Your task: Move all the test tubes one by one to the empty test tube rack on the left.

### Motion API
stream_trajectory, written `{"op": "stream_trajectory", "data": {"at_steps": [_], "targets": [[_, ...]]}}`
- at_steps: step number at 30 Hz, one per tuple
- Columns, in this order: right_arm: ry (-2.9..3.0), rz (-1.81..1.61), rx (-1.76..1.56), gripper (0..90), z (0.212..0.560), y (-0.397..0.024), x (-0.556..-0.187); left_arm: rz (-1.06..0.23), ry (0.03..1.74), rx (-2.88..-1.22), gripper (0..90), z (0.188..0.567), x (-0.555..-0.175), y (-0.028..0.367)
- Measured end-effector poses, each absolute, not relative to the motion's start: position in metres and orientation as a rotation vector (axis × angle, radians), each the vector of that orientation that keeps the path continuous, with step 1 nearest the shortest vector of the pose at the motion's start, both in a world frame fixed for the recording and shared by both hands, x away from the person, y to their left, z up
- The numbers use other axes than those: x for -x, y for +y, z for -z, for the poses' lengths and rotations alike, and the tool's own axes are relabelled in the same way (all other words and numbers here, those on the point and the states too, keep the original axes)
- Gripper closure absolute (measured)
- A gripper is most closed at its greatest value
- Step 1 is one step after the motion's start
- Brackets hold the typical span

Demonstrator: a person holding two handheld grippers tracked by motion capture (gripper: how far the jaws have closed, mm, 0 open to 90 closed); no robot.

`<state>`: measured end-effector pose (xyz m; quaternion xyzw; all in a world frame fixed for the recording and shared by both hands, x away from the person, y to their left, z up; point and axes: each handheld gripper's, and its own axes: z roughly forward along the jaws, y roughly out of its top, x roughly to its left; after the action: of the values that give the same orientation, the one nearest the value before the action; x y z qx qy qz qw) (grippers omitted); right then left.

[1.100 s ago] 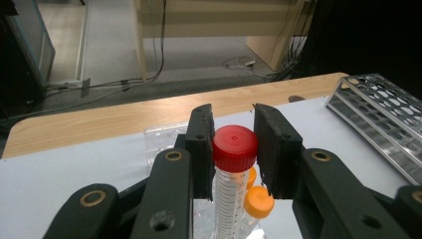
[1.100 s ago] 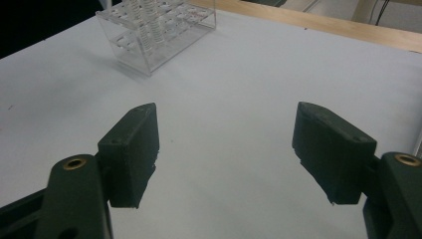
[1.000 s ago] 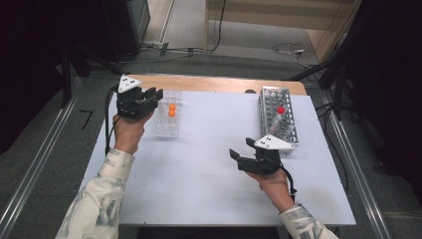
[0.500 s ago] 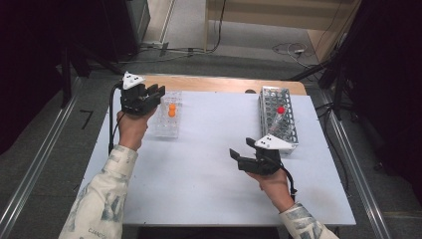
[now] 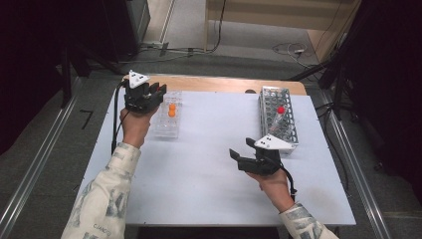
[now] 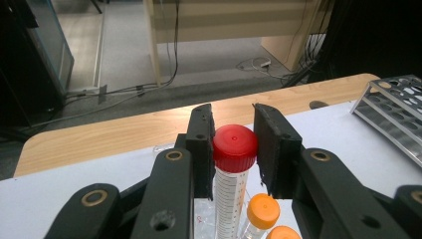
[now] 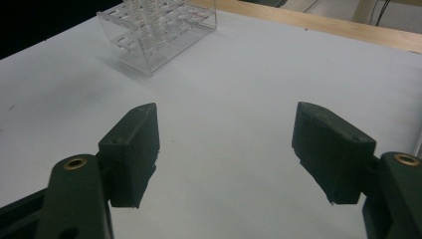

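**Red-capped tube pinched over the clear rack**

The left gripper (image 6: 232, 149) pinches a red-capped tube (image 6: 234, 149) above the clear rack (image 5: 166, 122), near the table's (image 5: 209, 199) far edge. The right gripper (image 7: 226, 149), jaws spread, hovers over bare tabletop beside the metal rack (image 5: 278, 119).

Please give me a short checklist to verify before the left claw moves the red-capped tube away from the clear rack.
1. Left claw closed around the red-capped tube: ok, the cap sits between its jaws.
2. Tube upright: ok.
3. Tube bottom free of the clear rack: cannot tell, hidden.
4. Orange-capped tubes beside it undisturbed: ok, still standing.
5. Right claw open and empty: ok.
6. Metal rack has free holes: ok.
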<state>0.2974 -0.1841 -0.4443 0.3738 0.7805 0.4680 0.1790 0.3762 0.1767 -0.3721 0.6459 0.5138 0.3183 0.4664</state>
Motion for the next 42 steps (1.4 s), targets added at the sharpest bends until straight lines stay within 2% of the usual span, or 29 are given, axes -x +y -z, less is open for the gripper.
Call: {"op": "stream_trajectory", "data": {"at_steps": [13, 21, 25, 34, 37, 42], "targets": [[2.213, -1.318, -1.052, 25.4, 0.445, -0.183, -0.297, -0.763, 1.289, -1.635, 69.1, 0.406, -0.372, 0.171], [2.215, -1.317, -1.052, 25.4, 0.445, -0.183, -0.297, -0.733, 1.299, -1.615, 62.6, 0.405, -0.369, 0.173], [2.208, -1.318, -1.056, 25.4, 0.445, -0.185, -0.298, -0.704, 1.298, -1.598, 55.0, 0.400, -0.364, 0.174], [2.161, -1.304, -1.094, 25.6, 0.440, -0.196, -0.301, -0.673, 1.288, -1.580, 23.2, 0.392, -0.338, 0.166], [2.128, -1.296, -1.124, 25.7, 0.438, -0.205, -0.305, -0.662, 1.266, -1.586, 19.3, 0.393, -0.327, 0.163], [2.057, -1.276, -1.179, 26.4, 0.434, -0.220, -0.311, -0.651, 1.240, -1.592, 19.1, 0.394, -0.315, 0.159]]}}
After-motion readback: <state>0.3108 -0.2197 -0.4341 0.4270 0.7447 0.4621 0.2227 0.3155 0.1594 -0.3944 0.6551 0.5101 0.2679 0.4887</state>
